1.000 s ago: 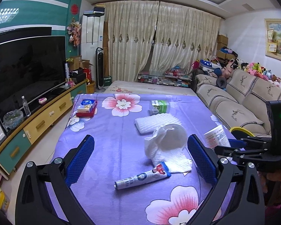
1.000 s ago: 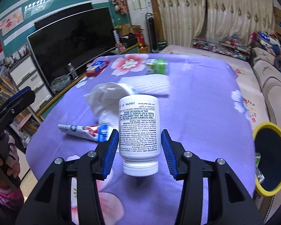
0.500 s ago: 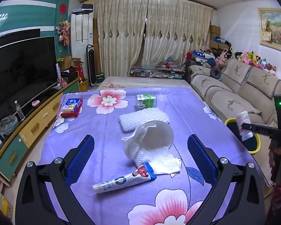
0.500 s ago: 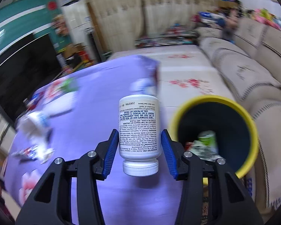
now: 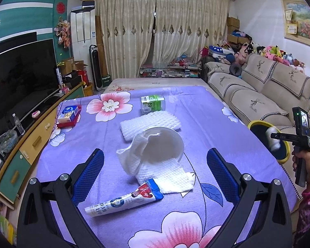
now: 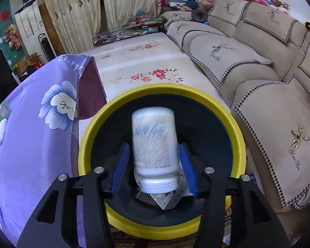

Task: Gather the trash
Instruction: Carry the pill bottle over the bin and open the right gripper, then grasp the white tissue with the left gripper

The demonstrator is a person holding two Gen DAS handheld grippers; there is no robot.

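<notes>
The right claw is opening, its blue pads parting from the blurred white bottle between them, low in the frame's centre. Right beneath sits the yellow-rimmed bin. The left claw hangs spread and empty over the purple table.

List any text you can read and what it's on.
"DAS": right gripper, jaws opening with the bottle between them.
Motion-blurred, unreadable: the bottle's label.
Print too small: tube, green jar, blue box.
Script unclear: sofa embroidery.
</notes>
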